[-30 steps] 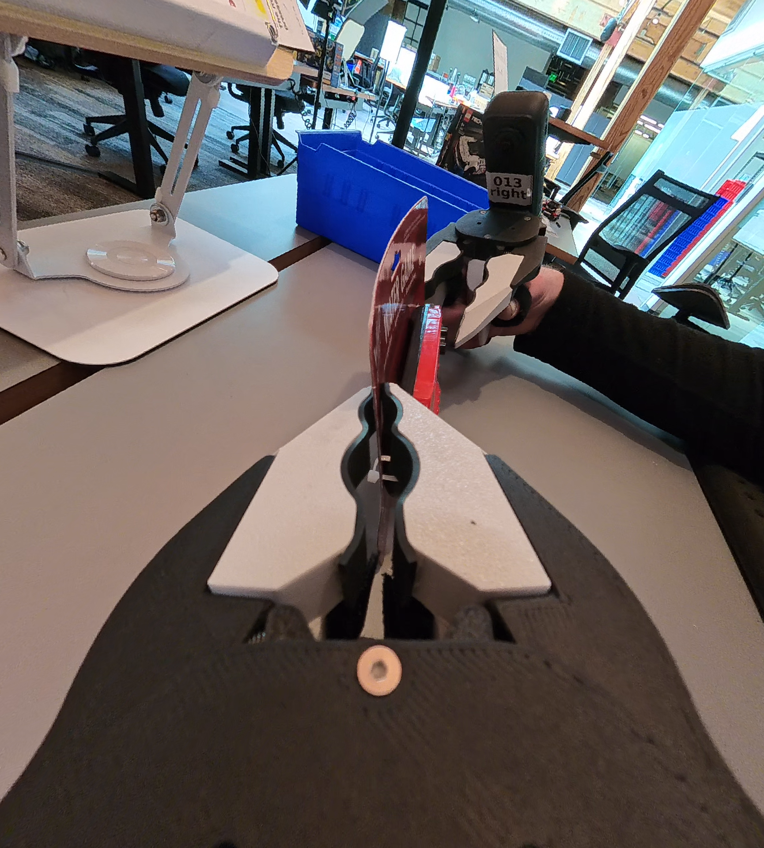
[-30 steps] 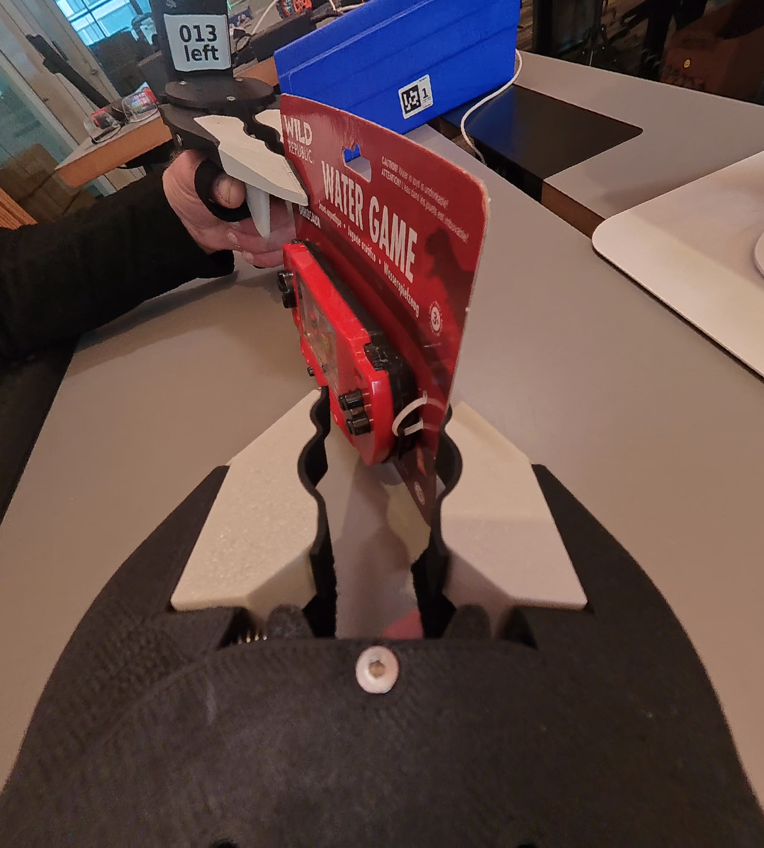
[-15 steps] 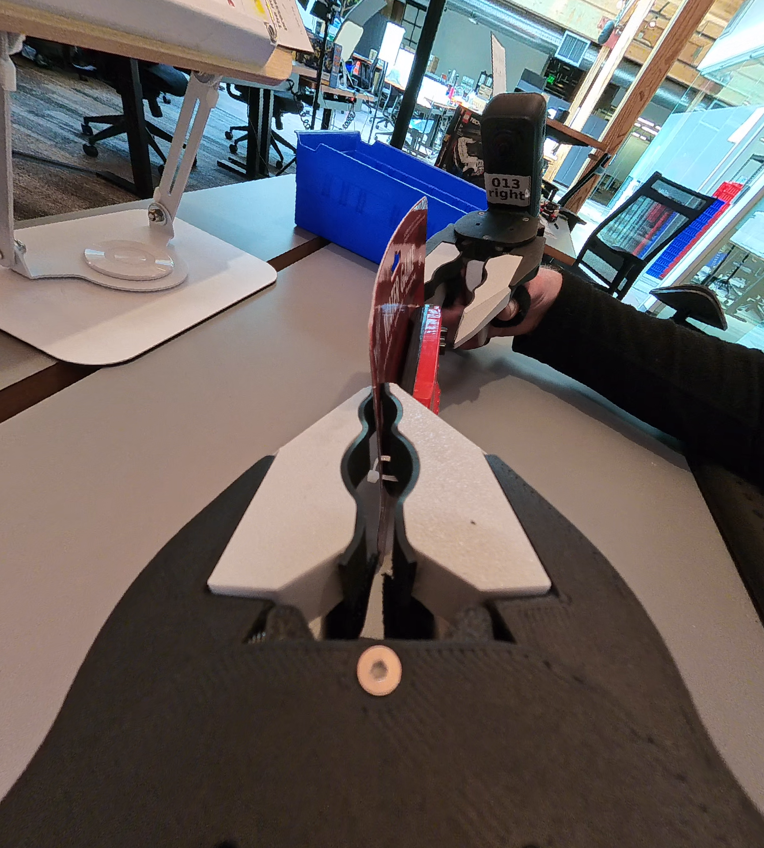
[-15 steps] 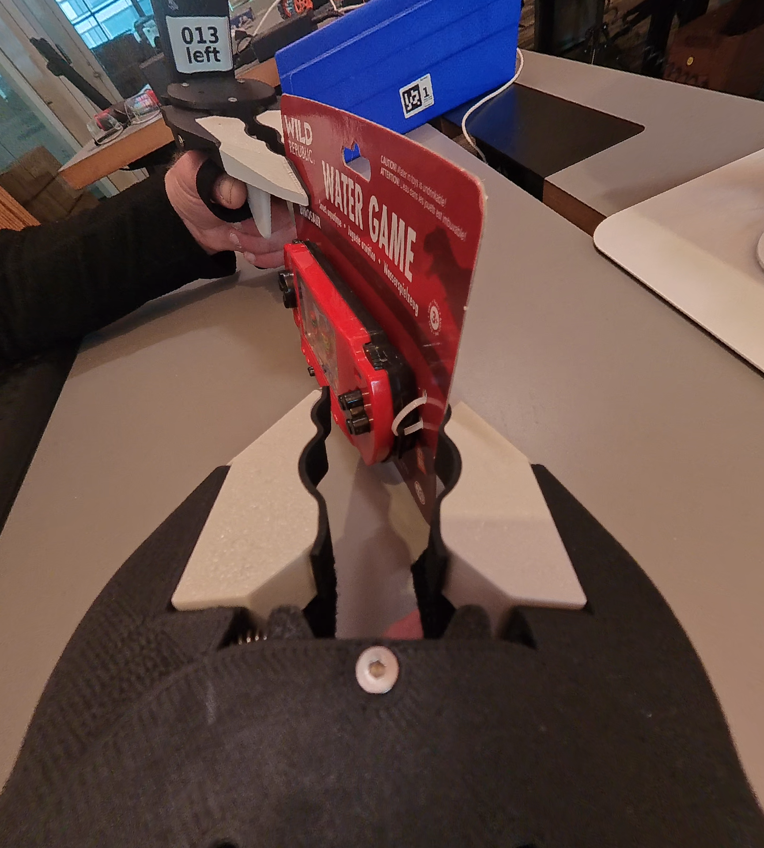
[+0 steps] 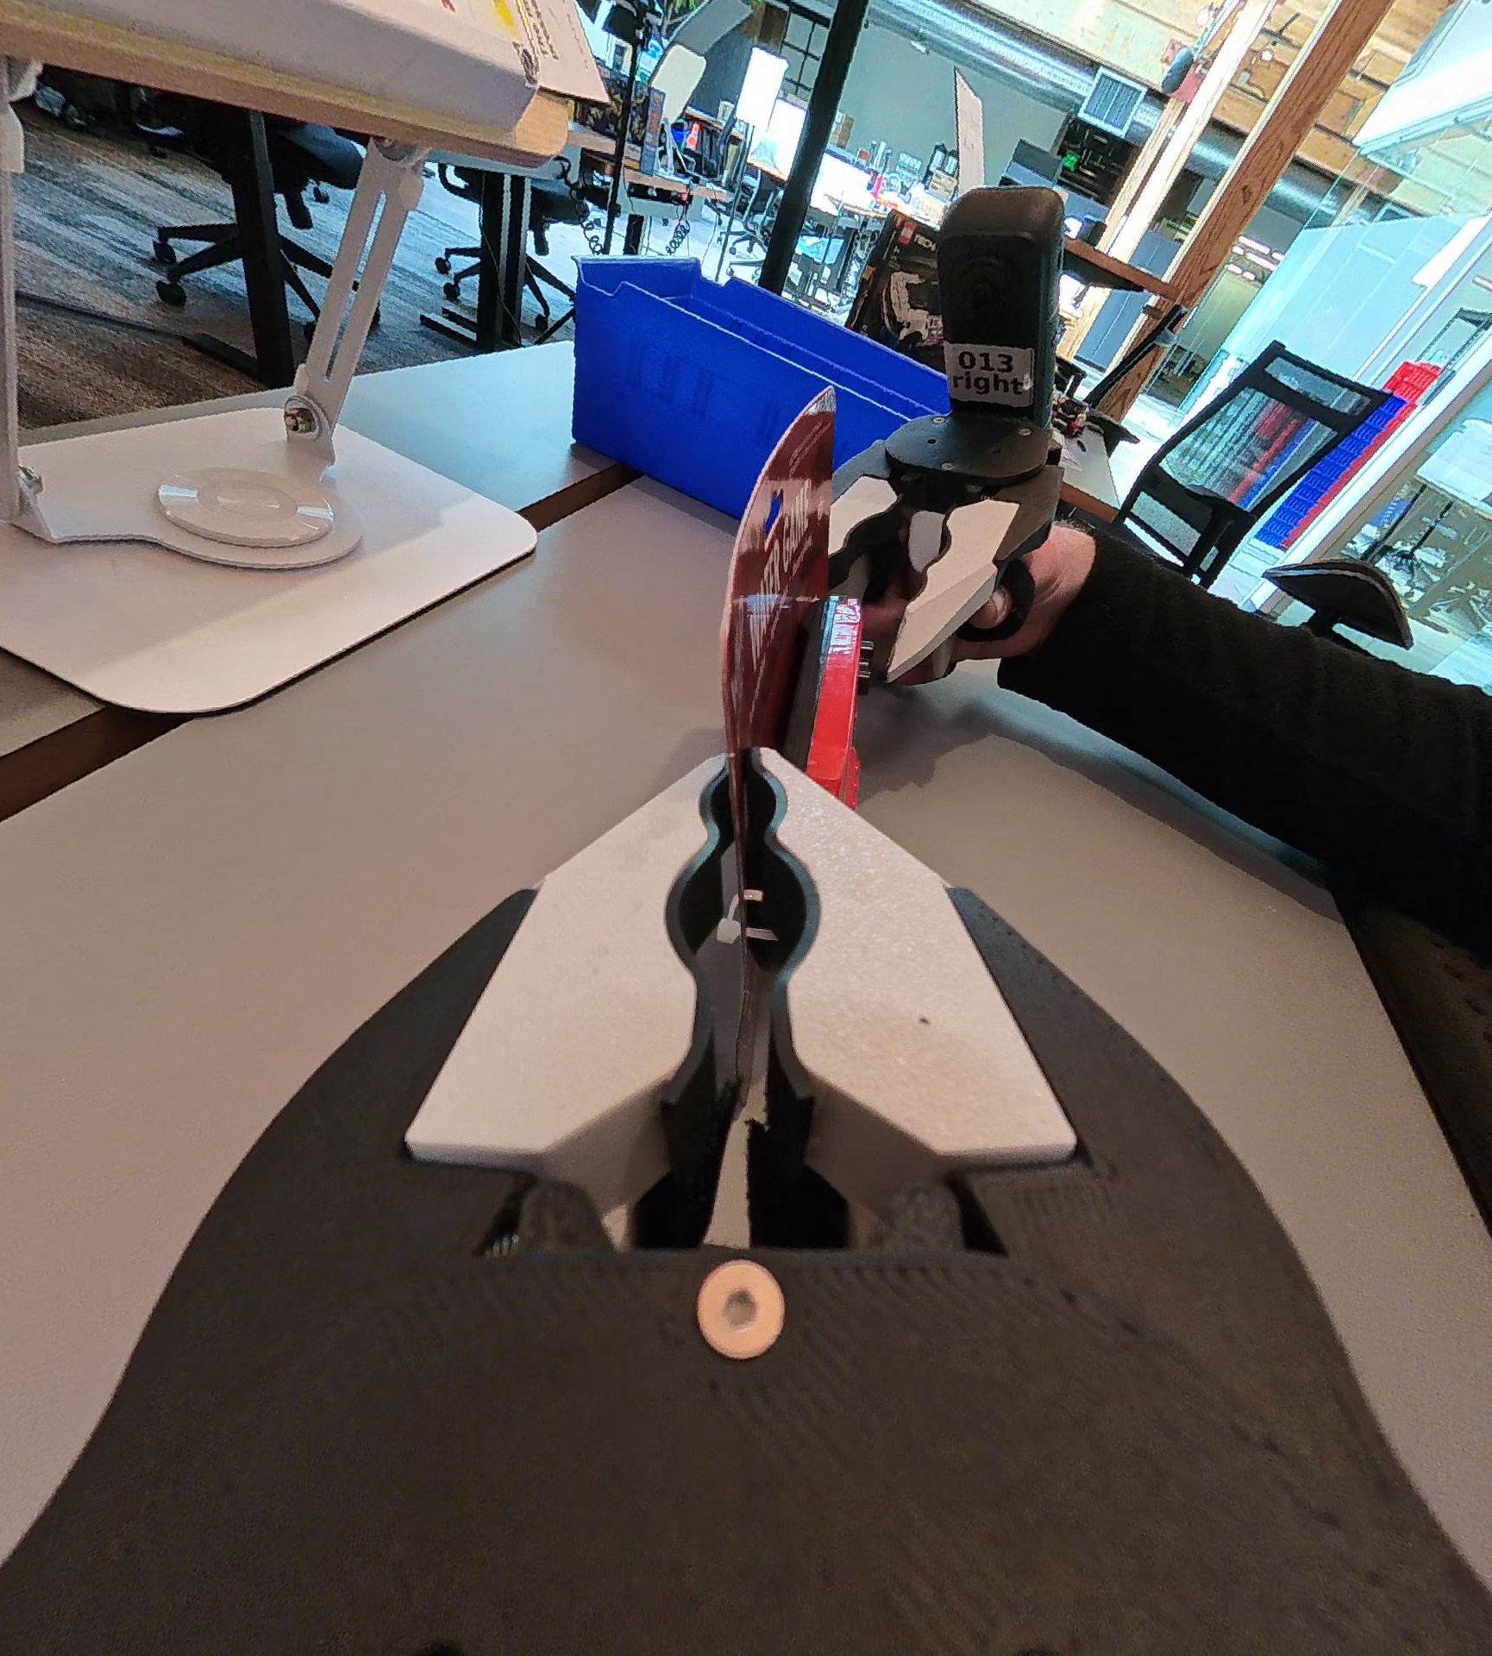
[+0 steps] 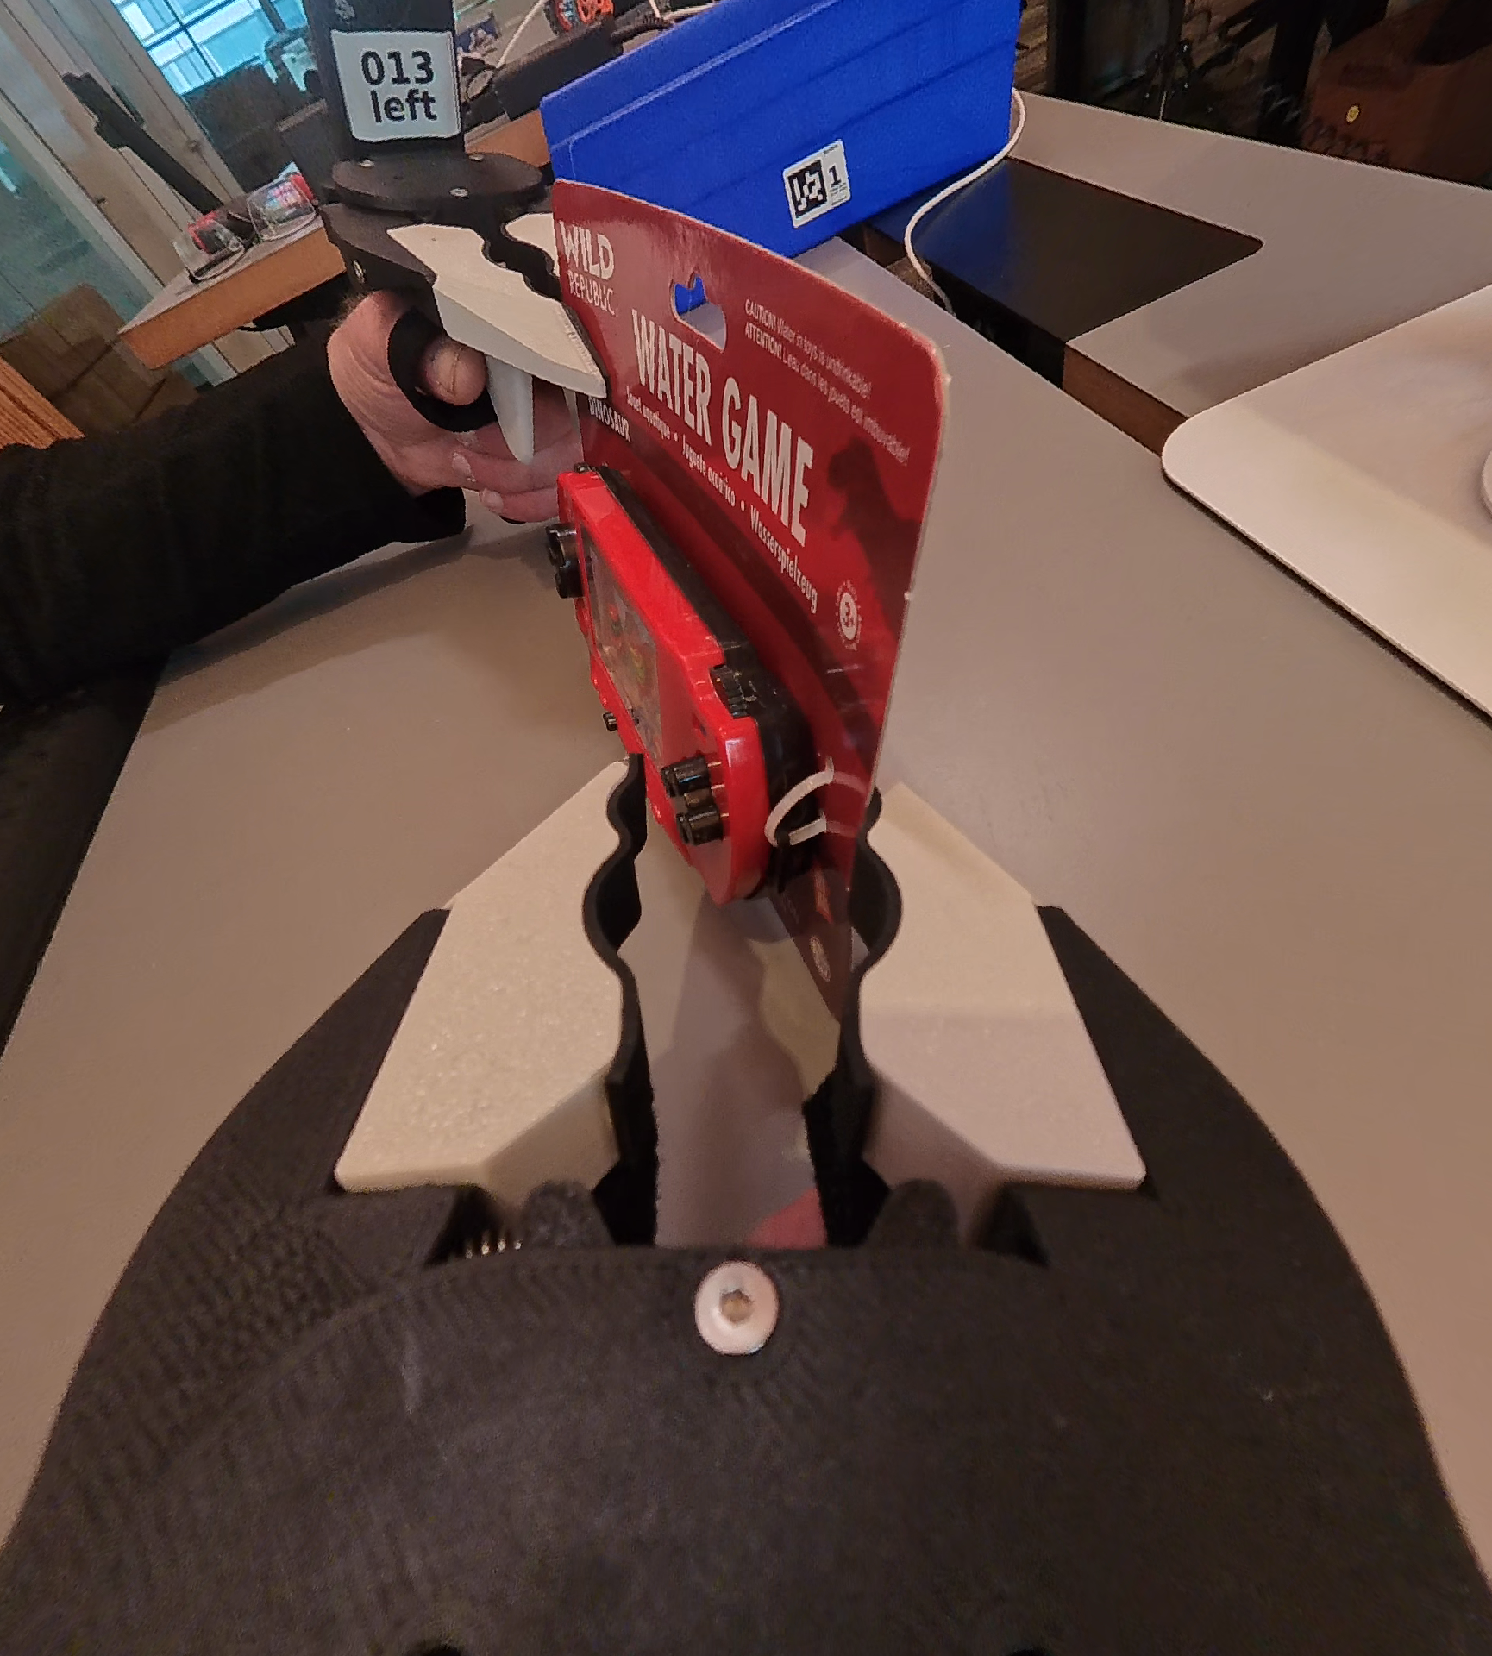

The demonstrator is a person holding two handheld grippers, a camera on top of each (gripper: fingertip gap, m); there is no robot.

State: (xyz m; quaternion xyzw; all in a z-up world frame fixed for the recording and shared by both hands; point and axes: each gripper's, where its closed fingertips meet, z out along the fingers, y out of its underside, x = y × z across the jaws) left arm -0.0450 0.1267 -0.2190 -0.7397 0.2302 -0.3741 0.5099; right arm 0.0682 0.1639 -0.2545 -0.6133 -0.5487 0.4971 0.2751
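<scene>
Nothing has visibly moved since the earlier frames: both tools and the carded toy sit as they did, apart from a very slight shift of the view.

Nearest in the left wrist view, the left tool point(image 5: 747, 789) is clenched on the edge of the red backing card point(image 5: 778, 573), its white fingers point(image 5: 599, 968) pressed together with the card's thin edge running between them. The card stands upright, edge-on, above the grey desk point(image 5: 276, 896).

In the right wrist view, the right tool point(image 6: 747, 824) is parted wide; the red handheld water game point(image 6: 680, 708), zip-tied to the card, sits between its fingertips, and the card's lower corner lies against the inner side of the right-hand finger. I cannot tell whether it is bearing on the toy.

Farther off, each tool shows in the other's view, held by a hand point(image 6: 420, 421) in a black sleeve. Beyond stand a blue bin point(image 5: 724, 358) and a white stand base point(image 5: 214, 547) on the desk.
</scene>
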